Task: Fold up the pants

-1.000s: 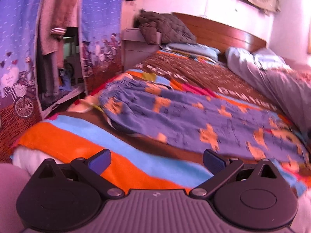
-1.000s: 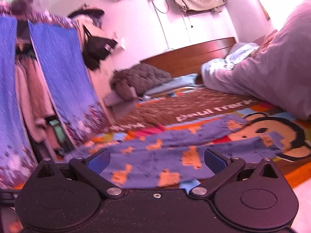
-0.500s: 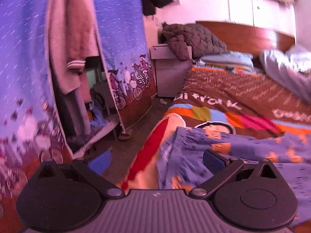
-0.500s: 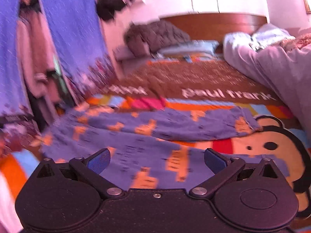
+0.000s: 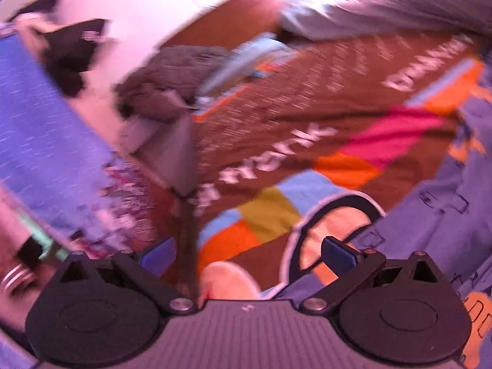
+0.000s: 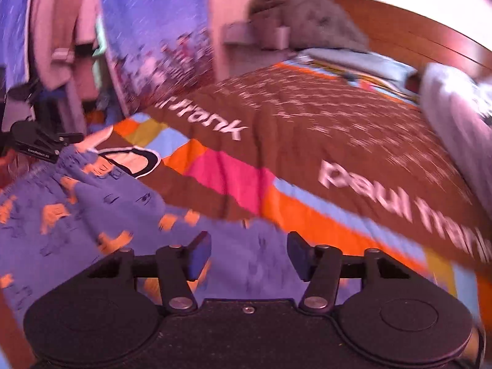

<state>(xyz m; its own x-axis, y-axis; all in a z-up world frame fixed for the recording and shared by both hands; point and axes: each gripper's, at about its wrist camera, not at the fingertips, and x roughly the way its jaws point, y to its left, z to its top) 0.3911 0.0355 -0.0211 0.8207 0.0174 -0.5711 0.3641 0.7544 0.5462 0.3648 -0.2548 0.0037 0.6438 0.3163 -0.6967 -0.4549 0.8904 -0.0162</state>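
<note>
Soft cloth pants (image 6: 92, 215); glossy wooden headboard (image 6: 415, 40)

I'm in a bedroom at home: big bed with a wooden headboard (image 6: 430, 40), loud cartoon blanket (image 6: 307, 141), a rumpled duvet (image 5: 399, 3), clothes hanging behind a blue fabric wardrobe curtain (image 6: 147, 24), small nightstand (image 6: 255, 35) beside it.

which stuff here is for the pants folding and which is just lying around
For the job:
- pants
- left gripper, open
- right gripper, jaws closing over the pants, nothing pinched yet

Lying about:
- bedspread
- dark jacket
- grey duvet
- curtain
</note>
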